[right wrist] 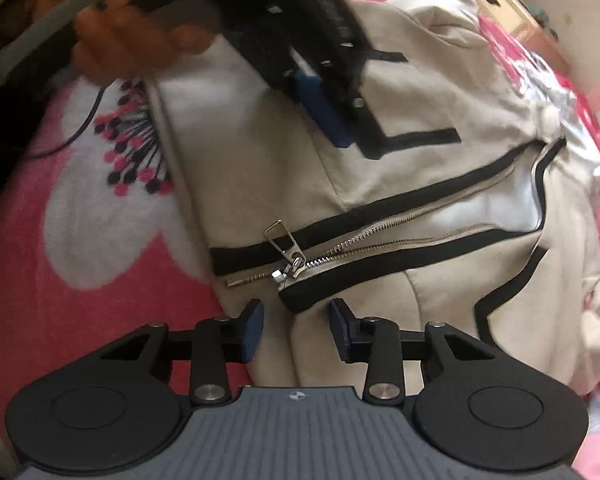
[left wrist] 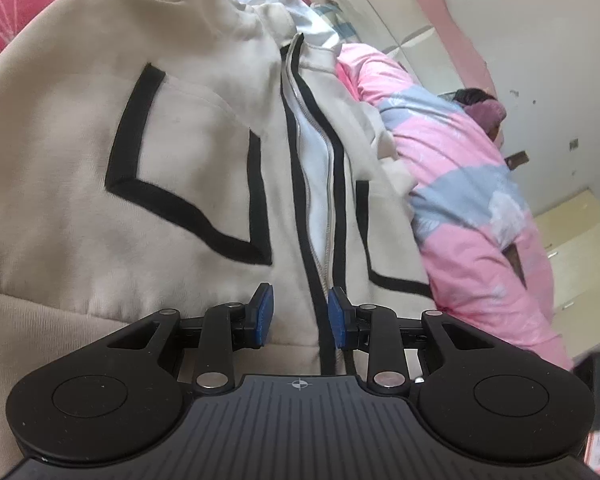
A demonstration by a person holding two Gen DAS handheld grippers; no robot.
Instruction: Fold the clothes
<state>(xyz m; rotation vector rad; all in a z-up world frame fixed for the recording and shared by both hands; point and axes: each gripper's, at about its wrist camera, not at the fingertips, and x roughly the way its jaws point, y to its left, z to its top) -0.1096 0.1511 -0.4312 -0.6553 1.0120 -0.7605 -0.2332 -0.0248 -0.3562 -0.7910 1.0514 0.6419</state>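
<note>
From my left gripper [left wrist: 300,314], the cream jacket [left wrist: 100,160] lies spread on the bed, filling everything from nine o'clock round to one. Its zipper line [left wrist: 320,184] runs straight away from me toward twelve o'clock, so the jacket's long axis lies along my pointing line. My left jaws stand parted with a gap, the black-edged front hem lying under that gap; the pads press on nothing, so this side is released. At three o'clock a person in a pink and blue patterned garment [left wrist: 472,200] stands beside the bed.

From my right gripper [right wrist: 296,328], the pink flowered bedcover [right wrist: 100,220] sits at nine o'clock. The zipper pull [right wrist: 288,256] lies just ahead at twelve, and here the zipper runs away toward two o'clock. My right jaws are also parted and empty, poised just short of the lower end of the black trim [right wrist: 300,300]. At eleven o'clock my left hand [right wrist: 132,36] holds the other gripper over the jacket's far panel.

I judge my right side is the nearer one to the bottom hem, and the coming move hinges on pinching that hem end beside the zipper base.
</note>
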